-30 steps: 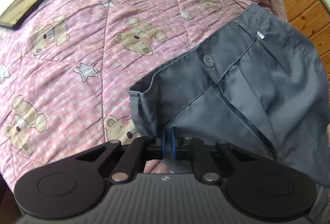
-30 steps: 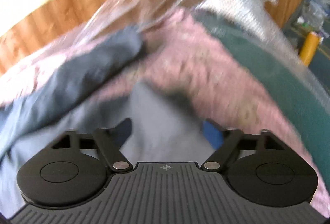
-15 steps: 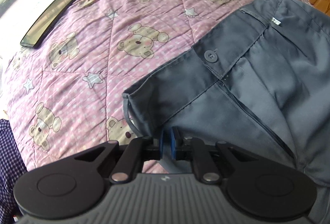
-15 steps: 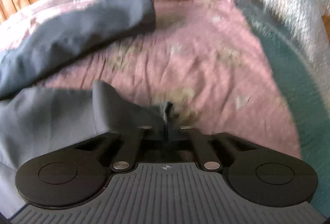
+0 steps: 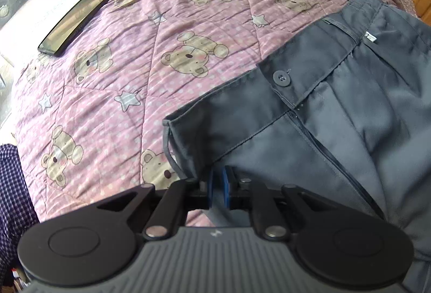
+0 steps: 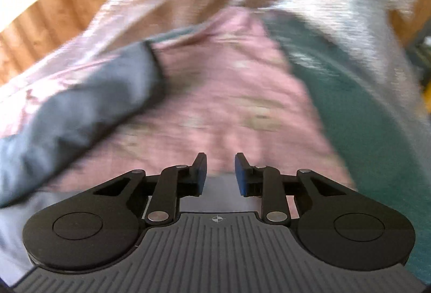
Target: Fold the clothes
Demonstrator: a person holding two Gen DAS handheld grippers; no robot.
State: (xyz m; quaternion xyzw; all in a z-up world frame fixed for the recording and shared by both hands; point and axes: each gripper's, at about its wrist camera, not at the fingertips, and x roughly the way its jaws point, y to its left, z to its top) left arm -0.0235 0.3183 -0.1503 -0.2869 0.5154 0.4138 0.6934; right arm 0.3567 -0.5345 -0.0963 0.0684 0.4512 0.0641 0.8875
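One pair of grey trousers [image 5: 336, 115], one pink bear-print quilt [image 5: 140, 72], one phone [image 5: 78, 20] at upper left of the left view. Left claw [image 5: 218, 186] clenched on the trousers' waistband edge at lower centre, same grip as half a second ago. Right claw [image 6: 218, 174] now released, pads apart; half a second ago it was pinched on grey fabric. Right view is blurred: one trouser leg [image 6: 80, 104] lies at centre left, grey cloth just under the claw.

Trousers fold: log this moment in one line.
left gripper: shut on trousers | right gripper: open, empty | quilt: underneath
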